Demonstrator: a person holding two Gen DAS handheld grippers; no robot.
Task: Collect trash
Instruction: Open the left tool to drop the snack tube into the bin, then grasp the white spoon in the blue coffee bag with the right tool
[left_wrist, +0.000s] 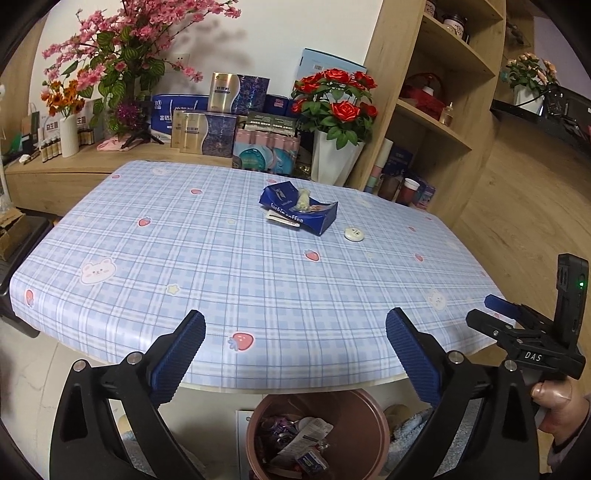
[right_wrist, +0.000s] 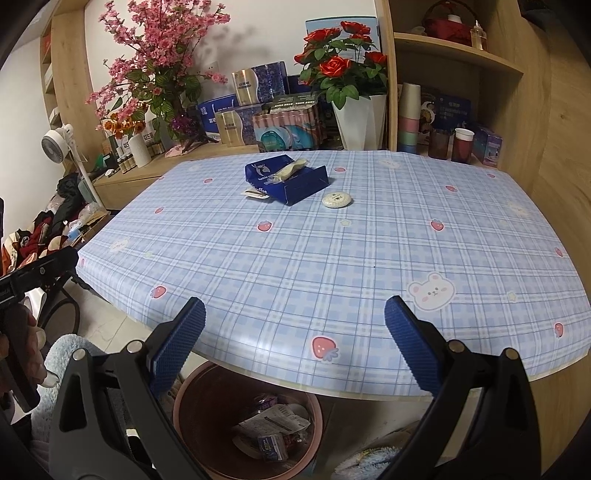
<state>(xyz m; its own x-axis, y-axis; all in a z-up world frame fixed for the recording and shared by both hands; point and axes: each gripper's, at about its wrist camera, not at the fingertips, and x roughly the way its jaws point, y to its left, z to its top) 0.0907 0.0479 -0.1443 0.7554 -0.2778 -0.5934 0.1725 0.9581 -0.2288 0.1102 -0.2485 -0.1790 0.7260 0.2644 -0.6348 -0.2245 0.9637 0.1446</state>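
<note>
Wooden shelving and a low sideboard crowded with boxes are backing a table (left_wrist: 221, 258) that is wearing a blue plaid cloth with strawberries and bears. At the bottom of the left wrist view the left gripper (left_wrist: 295, 332) is hovering over the near table edge, its blue-padded jaws spread wide and gripping nothing. At the bottom of the right wrist view the right gripper (right_wrist: 294, 319) is doing the same, jaws released and empty; it is also showing at the right edge of the left view. Below both, at bottom centre, a brown trash bin (left_wrist: 373, 435) is standing under the table edge, already holding wrappers. Farther out, near the upper middle of each frame, a torn blue coffee box (left_wrist: 306, 216) is lying on the cloth with a pale wrapper (left_wrist: 303, 199) resting in it. Just beside it to the right, a small round white disc (left_wrist: 354, 233) is sitting on the cloth. Behind, red roses (left_wrist: 338, 99) are standing in a white vase.
</note>
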